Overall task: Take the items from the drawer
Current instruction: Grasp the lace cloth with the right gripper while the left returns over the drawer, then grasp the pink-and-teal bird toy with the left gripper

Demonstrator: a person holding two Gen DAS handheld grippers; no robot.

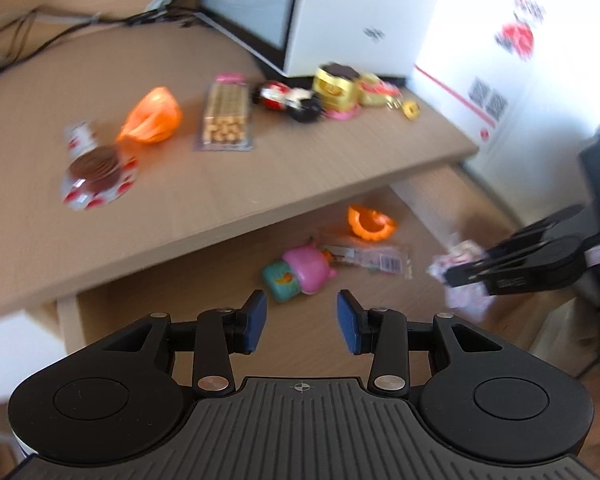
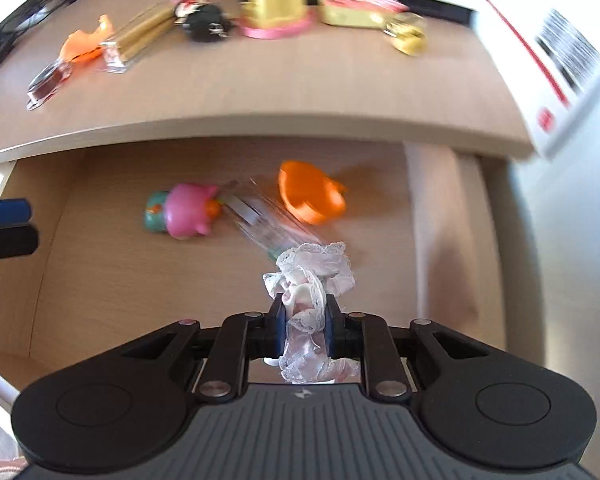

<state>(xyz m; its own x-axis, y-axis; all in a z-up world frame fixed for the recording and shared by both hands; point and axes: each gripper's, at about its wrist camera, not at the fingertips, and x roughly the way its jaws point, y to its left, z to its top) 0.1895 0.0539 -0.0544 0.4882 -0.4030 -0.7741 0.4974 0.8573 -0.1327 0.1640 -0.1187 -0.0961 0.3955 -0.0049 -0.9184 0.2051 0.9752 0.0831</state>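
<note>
The open wooden drawer [image 2: 80,264] under the desk holds a pink and teal toy [image 2: 182,212], a clear plastic packet [image 2: 260,220] and an orange cup-like piece [image 2: 310,192]. My right gripper [image 2: 303,320] is shut on a white lace bundle [image 2: 312,264], lifted over the drawer's floor. From the left wrist view the same bundle [image 1: 460,276] shows at the right, pinched by the right gripper [image 1: 472,272]. My left gripper [image 1: 301,320] hangs over the drawer's front with its blue pads apart and nothing between them, just short of the pink toy [image 1: 300,272].
On the desk top [image 1: 180,184] lie a round chocolate snack pack [image 1: 96,172], an orange piece [image 1: 152,116], a long packet of gold beads [image 1: 226,116], a black and red toy [image 1: 292,100] and a gold box [image 1: 336,84]. A white appliance [image 1: 300,12] stands behind.
</note>
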